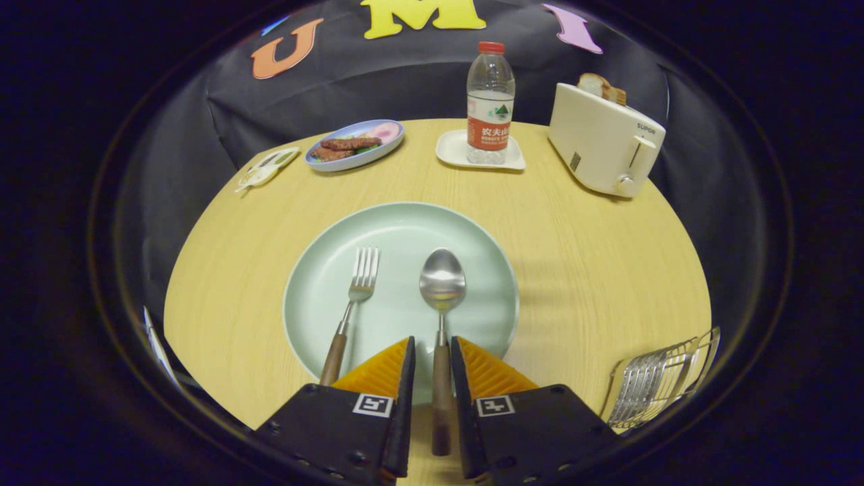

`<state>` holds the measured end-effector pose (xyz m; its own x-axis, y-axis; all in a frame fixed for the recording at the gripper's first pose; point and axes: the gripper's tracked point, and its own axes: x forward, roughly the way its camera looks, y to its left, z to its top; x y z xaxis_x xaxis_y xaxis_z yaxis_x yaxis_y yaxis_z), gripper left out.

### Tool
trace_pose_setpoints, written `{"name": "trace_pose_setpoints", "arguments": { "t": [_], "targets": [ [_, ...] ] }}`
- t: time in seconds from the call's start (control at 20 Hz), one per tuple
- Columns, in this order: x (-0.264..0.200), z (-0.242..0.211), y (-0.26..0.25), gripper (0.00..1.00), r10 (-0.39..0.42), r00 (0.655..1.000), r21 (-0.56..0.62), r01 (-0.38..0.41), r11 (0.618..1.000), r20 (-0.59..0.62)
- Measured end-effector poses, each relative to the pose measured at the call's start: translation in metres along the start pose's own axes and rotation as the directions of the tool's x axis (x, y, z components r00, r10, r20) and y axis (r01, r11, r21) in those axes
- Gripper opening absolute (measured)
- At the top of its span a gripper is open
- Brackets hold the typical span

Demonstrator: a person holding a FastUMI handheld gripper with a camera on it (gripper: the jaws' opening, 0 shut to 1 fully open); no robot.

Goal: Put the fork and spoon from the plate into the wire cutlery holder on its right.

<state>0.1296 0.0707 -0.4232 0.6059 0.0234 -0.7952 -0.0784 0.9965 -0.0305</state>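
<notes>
The gripper (432, 351) sits low over the plate (324, 283), fingers narrowed around the spoon (442, 283) handle, with slim gaps either side, not quite pressing. The fork (354, 297) lies just left of it. The wire holder (658, 385) waits at lower right on the table (594, 256).

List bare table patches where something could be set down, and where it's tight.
Free: the wood between the green plate and the wire cutlery holder, running up toward the toaster; also the strip between plate and food dish. Crowded: the far edge, with dish, bottle on its tray and toaster. The tongs straddle the spoon handle, with gaps visible; the fork lies beside.
</notes>
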Motion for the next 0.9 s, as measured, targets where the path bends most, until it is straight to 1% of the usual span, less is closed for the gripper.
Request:
{"name": "trace_pose_setpoints", "arguments": {
  "t": [0.05, 0.1, 0.15, 0.2, 0.25, 0.3, 0.4, 0.7, 0.9],
  "targets": [
    [0.005, -0.002, -0.005, 0.24, -0.024, 1.0, 0.004, 0.024, 1.0, -0.008],
    [0.004, -0.002, -0.002, 0.14, -0.023, 1.0, 0.011, 0.023, 1.0, -0.002],
    [-0.003, -0.002, -0.002, 0.11, -0.028, 1.0, 0.018, 0.028, 0.999, -0.005],
    [0.0, -0.004, -0.002, 0.09, -0.023, 1.0, 0.019, 0.024, 1.0, -0.012],
    [-0.002, -0.004, -0.003, 0.09, -0.026, 1.0, 0.026, 0.026, 0.999, -0.015],
    [-0.005, -0.006, 0.0, 0.04, -0.014, 1.0, 0.036, 0.015, 0.999, -0.022],
    [-0.013, -0.01, 0.005, 0.04, 0.021, 0.999, 0.05, -0.019, 0.999, -0.031],
    [-0.05, -0.011, -0.006, 0.04, 0.041, 0.999, 0.044, -0.041, 0.998, -0.001],
    [-0.088, -0.013, -0.024, 0.04, 0.05, 0.998, 0.011, -0.05, 0.999, 0.031]
  ]
}}
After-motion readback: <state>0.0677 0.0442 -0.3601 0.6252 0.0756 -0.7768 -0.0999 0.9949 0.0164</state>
